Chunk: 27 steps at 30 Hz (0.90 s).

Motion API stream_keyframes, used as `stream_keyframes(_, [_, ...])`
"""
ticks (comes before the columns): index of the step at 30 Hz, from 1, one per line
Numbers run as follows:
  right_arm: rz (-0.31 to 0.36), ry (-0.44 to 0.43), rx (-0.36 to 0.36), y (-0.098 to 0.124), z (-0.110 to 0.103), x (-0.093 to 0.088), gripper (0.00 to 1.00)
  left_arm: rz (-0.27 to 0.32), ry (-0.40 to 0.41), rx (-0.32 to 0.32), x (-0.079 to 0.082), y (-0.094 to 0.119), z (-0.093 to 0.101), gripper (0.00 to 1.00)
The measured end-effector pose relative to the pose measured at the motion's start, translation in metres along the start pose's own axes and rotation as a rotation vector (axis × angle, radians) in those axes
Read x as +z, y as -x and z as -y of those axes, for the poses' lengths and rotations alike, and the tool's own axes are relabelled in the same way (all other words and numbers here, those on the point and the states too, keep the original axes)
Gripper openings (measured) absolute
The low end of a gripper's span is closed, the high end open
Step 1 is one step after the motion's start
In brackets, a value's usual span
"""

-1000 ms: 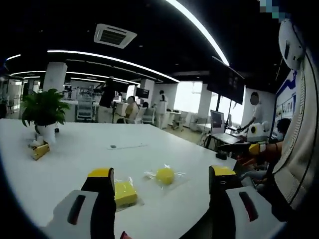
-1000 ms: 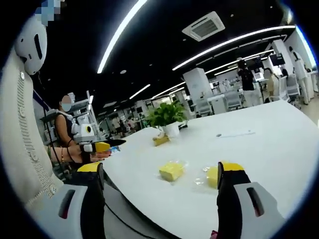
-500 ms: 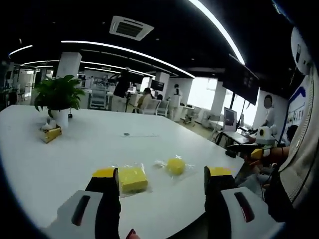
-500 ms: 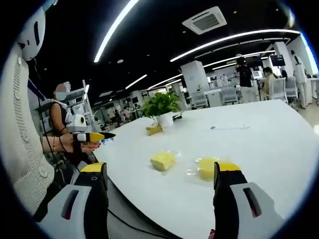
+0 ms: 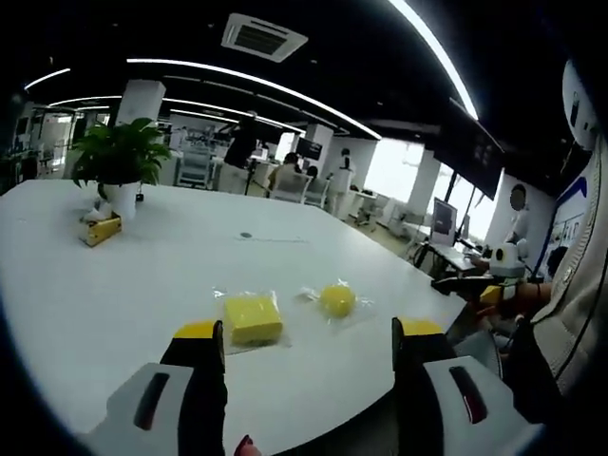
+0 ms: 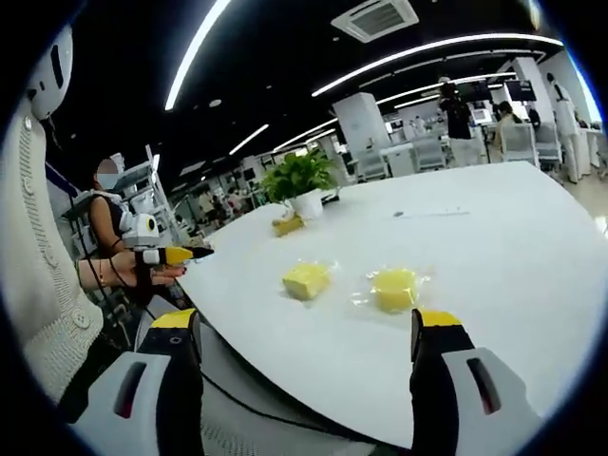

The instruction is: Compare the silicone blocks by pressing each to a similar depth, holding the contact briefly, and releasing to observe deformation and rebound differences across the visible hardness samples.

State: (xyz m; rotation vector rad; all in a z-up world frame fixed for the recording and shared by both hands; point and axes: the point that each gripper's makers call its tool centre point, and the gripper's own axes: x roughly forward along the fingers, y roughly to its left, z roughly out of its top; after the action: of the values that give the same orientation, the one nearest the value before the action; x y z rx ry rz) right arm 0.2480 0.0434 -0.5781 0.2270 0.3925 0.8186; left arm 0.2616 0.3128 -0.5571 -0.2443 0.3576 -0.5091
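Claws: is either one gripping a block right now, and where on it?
Nothing is held. The left claw and right claw are both open, short of the square block and round block on the table.

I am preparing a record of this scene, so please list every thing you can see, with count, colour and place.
square silicone block: 1, yellow, in clear wrap, on the table near its front edge
round silicone block: 1, yellow, in clear wrap, beside the square one, apart from it
table: 1, white, large, under both blocks
potted plant: 1, green leaves in a white pot, far side of the table
small yellow object: 1, next to the pot; too small to identify
ceiling vent: 1, white, overhead
seated person: 1, holding a yellow-tipped tool, off the table edge
left gripper: 1, black fingers with yellow tips, open, above the table edge
right gripper: 1, same colours, open, short of the blocks
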Motion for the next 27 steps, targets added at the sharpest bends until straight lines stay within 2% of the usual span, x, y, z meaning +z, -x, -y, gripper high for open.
stream_keyframes(6, [-0.003,0.058,-0.003,-0.010,-0.009,-0.003,0.86,-0.011,-0.004,-0.002,0.000,-0.001,-0.001,0.72])
stream_keyframes(8, [0.001,0.051,-0.008,-0.011,-0.008,-0.002,0.86,-0.008,-0.005,0.004,0.001,-0.001,-0.003,0.73])
stream_keyframes(11, [0.011,-0.008,-0.034,-0.015,-0.007,0.007,0.87,-0.027,-0.026,0.017,0.000,0.000,-0.007,0.75])
stream_keyframes(15, [0.043,0.003,-0.042,-0.017,-0.008,0.018,0.87,-0.025,-0.033,0.020,0.003,0.001,-0.009,0.75])
stream_keyframes(21, [0.020,0.005,-0.043,-0.017,-0.006,0.014,0.85,-0.017,-0.038,0.015,0.008,0.000,-0.008,0.75])
stream_keyframes(24, [-0.019,0.019,-0.039,-0.016,-0.005,0.005,0.84,-0.013,-0.037,0.010,0.009,-0.003,-0.006,0.75])
stream_keyframes(27, [-0.019,0.021,-0.040,-0.014,-0.004,0.005,0.83,-0.017,-0.044,0.006,0.010,-0.004,-0.005,0.75])
